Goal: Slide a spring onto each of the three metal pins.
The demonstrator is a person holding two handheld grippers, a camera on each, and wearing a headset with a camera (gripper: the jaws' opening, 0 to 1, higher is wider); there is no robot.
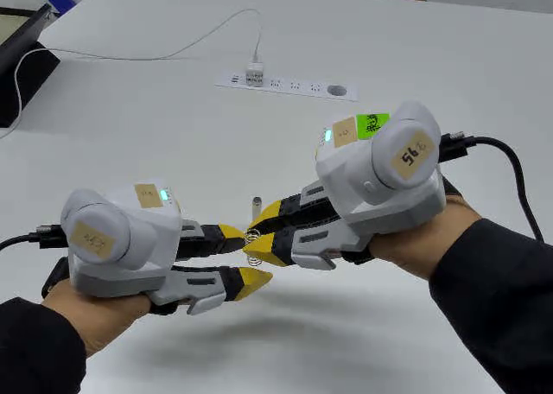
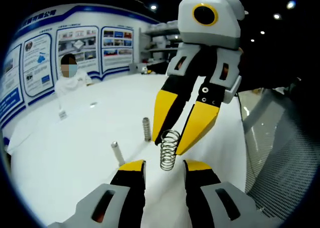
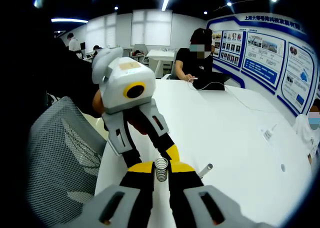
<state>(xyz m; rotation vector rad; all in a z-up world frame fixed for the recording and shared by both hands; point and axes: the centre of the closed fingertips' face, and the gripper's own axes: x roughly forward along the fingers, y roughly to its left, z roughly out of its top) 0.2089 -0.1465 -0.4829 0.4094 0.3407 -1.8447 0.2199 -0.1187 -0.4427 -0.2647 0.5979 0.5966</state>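
Over the white table [image 1: 173,152], the right gripper [image 3: 161,171] pinches one end of the spring [image 2: 169,149]. The left gripper [image 2: 165,166] gapes wide around the other end. Releasing early would drop it.

A small bright steel coil spring [image 2: 169,149] is held upright in the air, well above the white table [image 2: 60,168], with its top coils pinched between the yellow tips of the right gripper [image 2: 170,137]. Its lower end hangs in the gap between the spread jaws of the left gripper [image 2: 165,167]; whether it touches them cannot be told. Its coils look evenly spaced and unbent. Beyond it, two short metal pins stand upright on the table, a little apart. The farther pin [image 2: 146,129] looks ribbed along its length, as with a coil around it. The nearer pin [image 2: 117,152] is smooth, with a paler tip.
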